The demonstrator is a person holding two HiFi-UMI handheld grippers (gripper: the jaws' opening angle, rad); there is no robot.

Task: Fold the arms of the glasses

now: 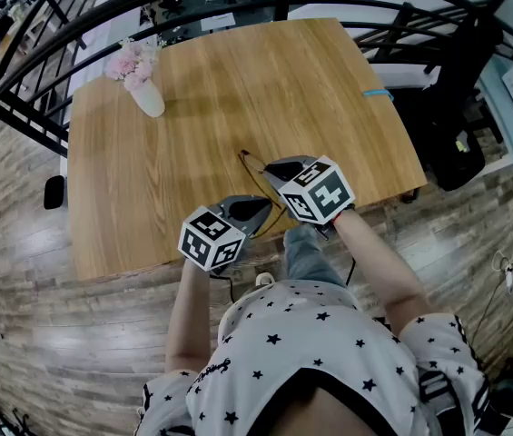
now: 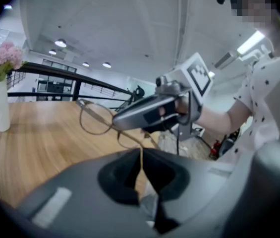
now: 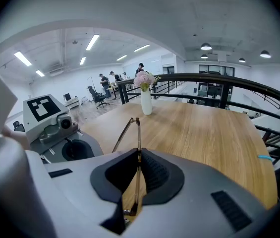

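Observation:
Thin brown-rimmed glasses (image 1: 249,159) hang just above the near edge of the wooden table (image 1: 238,89), held between both grippers. My left gripper (image 1: 251,210) is shut on one thin arm (image 2: 140,152), which rises from the jaws toward the round lenses (image 2: 94,119). My right gripper (image 1: 282,167) is shut on the front frame, seen edge-on between its pads (image 3: 138,155). The other arm (image 3: 123,134) sticks out to the left of the frame. The right gripper (image 2: 144,114) shows in the left gripper view, clamped beside the lenses.
A white vase of pink flowers (image 1: 144,87) stands at the table's far left corner. A small blue item (image 1: 377,93) lies at the right edge. Black railings (image 1: 74,25) run behind the table. The person's body is close to the near edge.

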